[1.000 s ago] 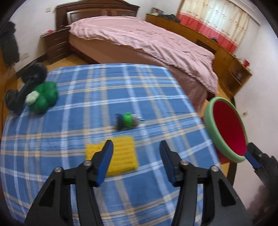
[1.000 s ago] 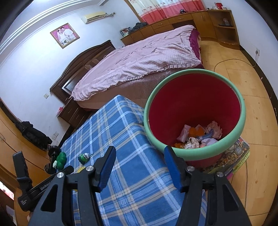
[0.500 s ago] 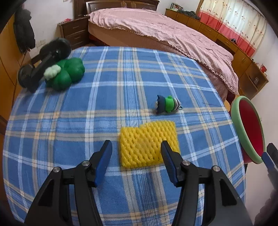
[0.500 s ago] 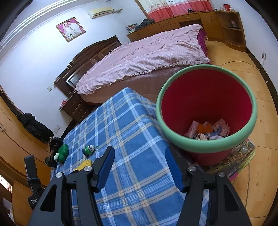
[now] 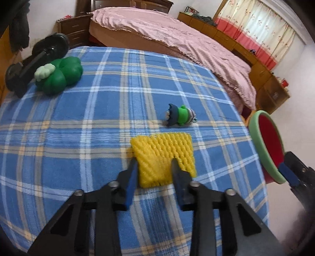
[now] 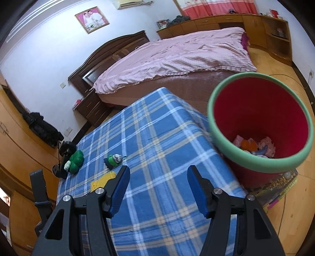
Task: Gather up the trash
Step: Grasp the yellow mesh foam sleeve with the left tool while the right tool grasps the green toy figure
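The left wrist view shows the left gripper low over the worktop, its fingers closing around the near part of a yellow foam net; the net sits between them, and the pads appear to press its sides. This view shows the red bin only edge-on at the right, so its contents are hidden. The right wrist view looks down into that bin, which stands just off the right edge of the worktop and holds a small heap of trash: pink, orange and pale scraps, too jumbled to count. There the right gripper hovers above the blue plaid cloth with its fingers spread apart and nothing between them.

On the worktop there are one yellow net, one small green toy figure lying just beyond it, one larger green plush at the far left, and one black dumbbell touching the plush. Only the right wrist view shows the framed picture on the wall behind the bed.
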`<state>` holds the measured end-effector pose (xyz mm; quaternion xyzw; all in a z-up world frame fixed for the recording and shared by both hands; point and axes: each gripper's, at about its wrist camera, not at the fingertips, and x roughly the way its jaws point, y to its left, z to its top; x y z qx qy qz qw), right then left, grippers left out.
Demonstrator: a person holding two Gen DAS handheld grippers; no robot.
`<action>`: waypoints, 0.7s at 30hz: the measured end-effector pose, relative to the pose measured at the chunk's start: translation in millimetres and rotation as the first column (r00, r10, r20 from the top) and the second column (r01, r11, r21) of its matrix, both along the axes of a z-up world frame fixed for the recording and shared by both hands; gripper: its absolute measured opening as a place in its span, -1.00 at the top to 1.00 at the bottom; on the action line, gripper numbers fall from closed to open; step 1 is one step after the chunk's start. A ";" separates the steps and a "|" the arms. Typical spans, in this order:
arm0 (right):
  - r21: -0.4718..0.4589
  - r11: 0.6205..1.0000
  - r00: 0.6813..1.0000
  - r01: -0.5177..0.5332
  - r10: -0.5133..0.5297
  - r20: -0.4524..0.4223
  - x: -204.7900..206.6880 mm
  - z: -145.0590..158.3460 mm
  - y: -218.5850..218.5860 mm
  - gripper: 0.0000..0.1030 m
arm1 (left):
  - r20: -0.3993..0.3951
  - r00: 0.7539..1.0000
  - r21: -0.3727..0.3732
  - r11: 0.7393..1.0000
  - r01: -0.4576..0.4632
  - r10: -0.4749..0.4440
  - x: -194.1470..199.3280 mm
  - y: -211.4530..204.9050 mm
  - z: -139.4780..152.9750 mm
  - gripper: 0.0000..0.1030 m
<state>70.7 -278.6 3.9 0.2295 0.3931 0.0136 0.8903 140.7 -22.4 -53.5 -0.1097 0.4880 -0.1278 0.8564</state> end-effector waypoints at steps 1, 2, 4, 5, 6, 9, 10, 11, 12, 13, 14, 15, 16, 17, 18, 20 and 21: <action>-0.008 1.000 1.000 -0.012 0.012 -0.002 3.1 0.5 5.8 -0.24 | 0.009 1.000 -0.006 1.000 0.002 -0.002 -0.6 1.1 1.1 0.60; -0.013 1.000 1.000 -0.021 0.021 -0.004 5.3 0.8 9.6 -0.24 | 0.015 1.000 -0.012 1.000 0.007 -0.007 -0.8 1.8 2.5 0.65; -0.020 0.999 0.999 -0.041 0.041 -0.008 10.9 0.8 18.4 -0.24 | 0.017 1.000 -0.035 0.999 0.013 -0.012 -1.0 4.3 4.9 0.78; -0.021 0.999 0.999 -0.048 0.047 -0.009 12.5 0.3 22.1 -0.24 | 0.015 1.000 -0.047 0.999 0.016 -0.015 -0.7 5.8 5.9 0.78; -0.023 0.998 0.998 -0.056 0.055 -0.012 15.4 0.0 25.7 -0.24 | 0.018 1.000 -0.051 0.999 0.014 -0.014 -0.9 6.6 7.3 0.79; -0.029 0.996 0.997 -0.080 0.079 -0.021 23.9 -0.8 36.2 -0.24 | 0.041 0.999 -0.059 0.998 0.006 -0.004 -1.5 13.3 14.5 0.79; -0.031 0.996 0.996 -0.086 0.085 -0.023 26.3 -1.1 38.5 -0.25 | 0.050 0.999 -0.063 0.998 -0.002 0.005 -1.3 17.0 18.3 0.79; -0.033 0.995 0.996 -0.092 0.091 -0.025 28.6 -1.3 41.4 -0.26 | 0.060 0.998 -0.065 0.998 -0.011 0.015 -0.6 20.6 21.4 0.79; -0.037 0.994 0.995 -0.101 0.100 -0.028 31.4 -1.6 45.0 -0.29 | 0.071 0.997 -0.066 0.998 -0.024 0.028 1.0 24.4 24.8 0.79; -0.041 0.993 0.994 -0.109 0.107 -0.031 34.2 -2.3 47.6 -0.31 | 0.088 0.995 -0.062 0.997 -0.045 0.050 1.9 30.5 30.0 0.79; -0.045 0.992 0.993 -0.117 0.115 -0.034 36.0 -2.9 50.6 -0.33 | 0.099 0.993 -0.059 0.996 -0.059 0.065 2.1 35.7 33.2 0.79; -0.051 0.990 0.991 -0.128 0.126 -0.038 39.4 -3.7 55.1 -0.36 | 0.112 0.990 -0.057 0.996 -0.075 0.081 3.3 40.6 36.4 0.79; -0.055 0.989 0.990 -0.134 0.132 -0.041 42.1 -4.3 58.0 -0.38 | 0.127 0.987 -0.055 0.994 -0.097 0.104 4.6 47.0 40.1 0.79; -0.060 0.988 0.989 -0.144 0.142 -0.047 45.9 -5.6 62.4 -0.39 | 0.134 0.984 -0.057 0.992 -0.113 0.120 6.0 51.9 41.9 0.79; -0.063 0.986 0.987 -0.153 0.150 -0.052 48.9 -6.9 65.2 -0.40 | 0.140 0.981 -0.059 0.990 -0.129 0.137 7.5 56.5 43.2 0.79; -0.074 0.982 0.983 -0.176 0.171 -0.064 56.9 -10.9 74.1 -0.40 | 0.149 0.974 -0.061 0.984 -0.166 0.173 10.5 66.3 44.0 0.79; -0.081 0.979 0.981 -0.186 0.180 -0.069 60.3 -13.0 78.3 -0.41 | 0.152 0.970 -0.059 0.982 -0.181 0.187 11.4 70.2 43.7 0.79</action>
